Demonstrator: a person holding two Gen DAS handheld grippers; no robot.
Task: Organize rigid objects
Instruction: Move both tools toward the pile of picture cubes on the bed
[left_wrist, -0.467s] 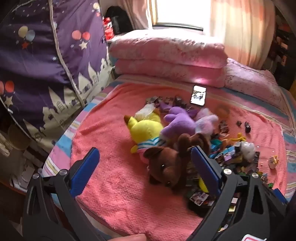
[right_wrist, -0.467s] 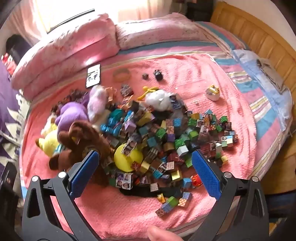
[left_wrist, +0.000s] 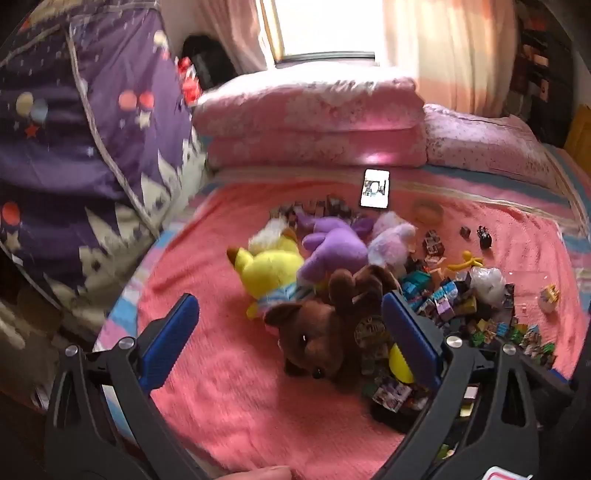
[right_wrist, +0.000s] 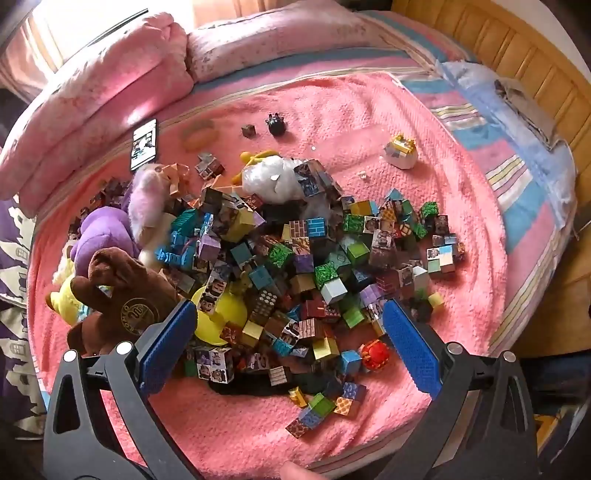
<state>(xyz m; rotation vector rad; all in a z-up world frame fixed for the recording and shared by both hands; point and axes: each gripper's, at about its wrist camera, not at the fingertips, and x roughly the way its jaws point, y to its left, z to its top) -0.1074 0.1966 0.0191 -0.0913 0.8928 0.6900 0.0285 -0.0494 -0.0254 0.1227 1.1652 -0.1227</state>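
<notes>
Blurred plush toys (left_wrist: 325, 332) hide part of the glossy cube pile (right_wrist: 314, 266) mid-bed; left tongs (left_wrist: 291, 339) and right tongs (right_wrist: 291, 339) gape wide, empty.

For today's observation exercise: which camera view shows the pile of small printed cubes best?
The right wrist view: the cube pile lies centred and whole. The left wrist view catches only its edge, behind the brown plush and a gripper finger.
</notes>
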